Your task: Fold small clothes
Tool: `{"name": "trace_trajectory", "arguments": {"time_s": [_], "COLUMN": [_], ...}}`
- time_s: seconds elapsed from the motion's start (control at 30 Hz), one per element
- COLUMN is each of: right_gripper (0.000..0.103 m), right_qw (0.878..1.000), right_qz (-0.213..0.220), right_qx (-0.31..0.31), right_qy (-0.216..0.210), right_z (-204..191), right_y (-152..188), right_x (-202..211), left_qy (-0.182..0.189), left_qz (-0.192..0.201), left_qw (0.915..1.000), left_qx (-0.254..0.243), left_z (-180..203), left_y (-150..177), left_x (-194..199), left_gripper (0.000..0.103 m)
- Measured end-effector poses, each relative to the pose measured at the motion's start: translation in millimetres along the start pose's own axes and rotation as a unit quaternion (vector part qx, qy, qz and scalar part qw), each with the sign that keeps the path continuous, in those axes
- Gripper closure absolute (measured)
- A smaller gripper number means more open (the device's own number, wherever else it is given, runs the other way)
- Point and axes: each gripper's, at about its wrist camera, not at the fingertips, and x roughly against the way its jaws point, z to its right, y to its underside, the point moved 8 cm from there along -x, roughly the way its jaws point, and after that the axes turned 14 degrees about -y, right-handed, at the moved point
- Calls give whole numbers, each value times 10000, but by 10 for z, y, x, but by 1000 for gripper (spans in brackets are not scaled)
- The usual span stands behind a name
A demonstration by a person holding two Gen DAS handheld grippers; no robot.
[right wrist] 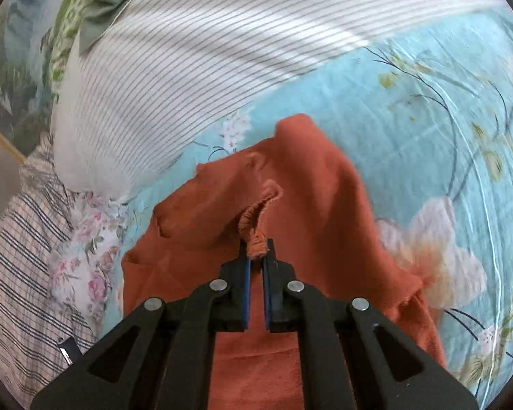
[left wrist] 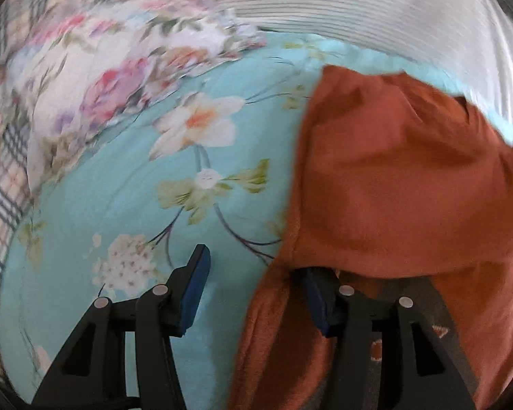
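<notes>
A small rust-orange garment point(left wrist: 393, 177) lies rumpled on the turquoise flowered bedsheet point(left wrist: 126, 212). My left gripper point(left wrist: 254, 261) is open at the garment's left edge. Its left finger point(left wrist: 196, 273) stands over bare sheet, and the cloth drapes over the tip of its right finger point(left wrist: 319, 302). In the right wrist view, my right gripper point(right wrist: 256, 251) is shut on a bunched hem of the same orange garment point(right wrist: 311, 205). The cloth is pulled up in a ridge from the jaws, and the rest spreads out below and beyond them.
A white pillow with thin grey stripes point(right wrist: 188, 68) lies beyond the garment. A pink floral cloth point(left wrist: 113, 68) and a plaid cloth point(left wrist: 0, 184) sit at the left. Open turquoise sheet point(right wrist: 444, 119) stretches to the right in the right wrist view.
</notes>
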Motion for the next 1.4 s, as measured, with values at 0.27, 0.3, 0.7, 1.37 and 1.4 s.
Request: {"name": "trace_trajectory", "arguments": {"time_s": [0.27,0.3,0.7,1.37,1.4], "right_gripper": [96,96,33,31,31], "right_qw": [9936,9878,9532,9367,9421], "right_qz": [-277,-394,-1900,-2600,-2425], "right_qx": [32,144,1907,1209,1288], "right_qy": [1093,1499,-1378,-2007,-1926], "right_z": [166,188,-1786,-2006,-1888], "right_y": [110,156,479,775,642], "right_x": [74,67,-1437,-2737,-2504], "left_qy": [-86,-95,56,941,892], "left_qz": [110,119,94,273,342], "left_qw": [9999,9999,9986,9920,9923], "left_qx": [1,12,526,799,789], "left_z": [2,-3,-128,-345,-357], "left_y": [60,64,105,77,10], "left_x": [38,37,-1,324,357], "left_gripper": [49,48,43,43,43]}}
